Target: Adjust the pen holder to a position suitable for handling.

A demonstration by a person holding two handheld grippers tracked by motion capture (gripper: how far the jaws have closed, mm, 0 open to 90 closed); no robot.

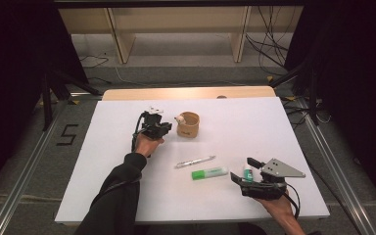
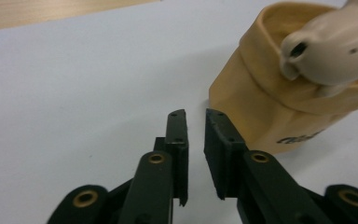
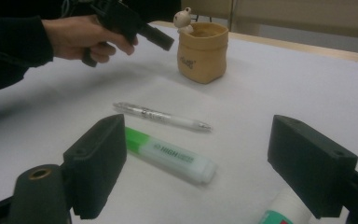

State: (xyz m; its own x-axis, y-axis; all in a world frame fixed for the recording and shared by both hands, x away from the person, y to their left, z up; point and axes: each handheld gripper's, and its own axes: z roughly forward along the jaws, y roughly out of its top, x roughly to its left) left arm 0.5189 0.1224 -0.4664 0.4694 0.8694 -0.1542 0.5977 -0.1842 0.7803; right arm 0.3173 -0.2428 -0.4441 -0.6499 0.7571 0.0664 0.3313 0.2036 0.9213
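Getting set to pick up the green marker (image 1: 209, 173) lying mid-table, below the pen (image 1: 195, 161). Right gripper (image 3: 205, 172) wide open just beside it; left gripper (image 2: 196, 140) nearly shut on nothing, near the tan cup (image 2: 279, 107). Next, needing to slide over the marker and squeeze gently.

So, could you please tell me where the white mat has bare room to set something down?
The white mat is bare right of the tan cup, and along its far left edge. It is crowded near the front: pen, green highlighter and a small tube lie beside the right gripper.
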